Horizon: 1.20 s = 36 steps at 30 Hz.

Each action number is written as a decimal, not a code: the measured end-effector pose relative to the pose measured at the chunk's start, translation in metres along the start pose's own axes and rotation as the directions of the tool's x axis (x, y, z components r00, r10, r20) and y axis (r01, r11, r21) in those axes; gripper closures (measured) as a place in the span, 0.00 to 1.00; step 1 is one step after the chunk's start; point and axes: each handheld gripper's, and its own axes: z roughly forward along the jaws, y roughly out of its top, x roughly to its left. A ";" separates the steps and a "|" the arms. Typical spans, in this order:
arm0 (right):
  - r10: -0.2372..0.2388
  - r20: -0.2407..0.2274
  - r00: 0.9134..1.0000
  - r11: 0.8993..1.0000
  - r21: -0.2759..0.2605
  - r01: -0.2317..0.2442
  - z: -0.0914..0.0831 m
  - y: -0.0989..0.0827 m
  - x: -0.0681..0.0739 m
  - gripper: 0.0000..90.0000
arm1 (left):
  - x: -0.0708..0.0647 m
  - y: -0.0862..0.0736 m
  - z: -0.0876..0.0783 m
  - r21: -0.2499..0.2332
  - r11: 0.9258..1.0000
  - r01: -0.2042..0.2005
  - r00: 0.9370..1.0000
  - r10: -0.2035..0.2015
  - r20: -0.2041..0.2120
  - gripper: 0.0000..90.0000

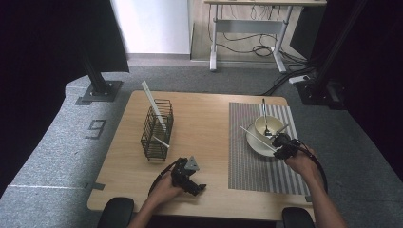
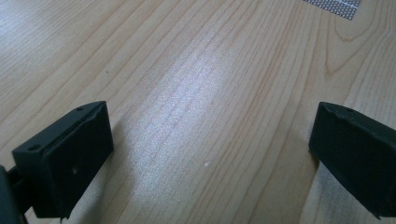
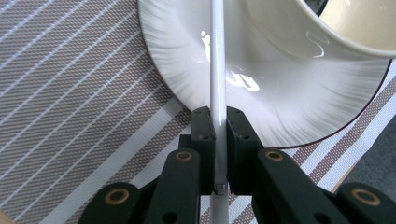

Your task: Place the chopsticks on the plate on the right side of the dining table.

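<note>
Grey carpet surrounds the wooden counter [image 1: 204, 123] in the high view, with a wire basket [image 1: 157, 129] near its left edge and a striped mat [image 1: 256, 166] toward the right edge. On the mat, the right tongs [image 1: 281, 145] hold 1 white chopstick [image 1: 256, 137] over the plate [image 1: 254, 142]. The left tongs [image 1: 194, 183] rest near the front edge.

Left gripper view: jaws wide apart, nothing between.

Right gripper view: jaws clamped on the chopstick [image 3: 217, 70]. Such a thin, smooth stick could swivel or slip, knocking the bowl [image 3: 336, 28].
</note>
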 end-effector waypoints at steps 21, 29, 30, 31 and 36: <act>0.014 -0.026 1.000 1.000 0.020 -0.014 0.009 -0.004 -0.016 0.90 | 0.000 0.000 0.000 0.000 1.000 0.001 1.000 -0.001 0.000 0.00; 0.020 -0.018 1.000 1.000 0.023 -0.019 0.009 -0.006 -0.018 0.87 | -0.001 0.000 0.000 -0.001 1.000 0.001 1.000 -0.001 0.001 0.00; 0.017 -0.017 1.000 1.000 0.023 -0.017 0.009 -0.006 -0.018 0.85 | -0.001 0.000 0.000 -0.002 1.000 0.001 1.000 -0.001 0.001 0.00; 0.016 -0.015 1.000 1.000 0.024 -0.016 0.009 -0.006 -0.018 0.84 | -0.001 0.000 0.000 -0.002 1.000 0.001 1.000 -0.001 0.001 0.00; 0.025 -0.001 1.000 1.000 0.014 -0.025 0.005 -0.008 -0.017 0.66 | -0.001 0.000 0.001 -0.002 1.000 0.000 1.000 0.000 0.002 0.00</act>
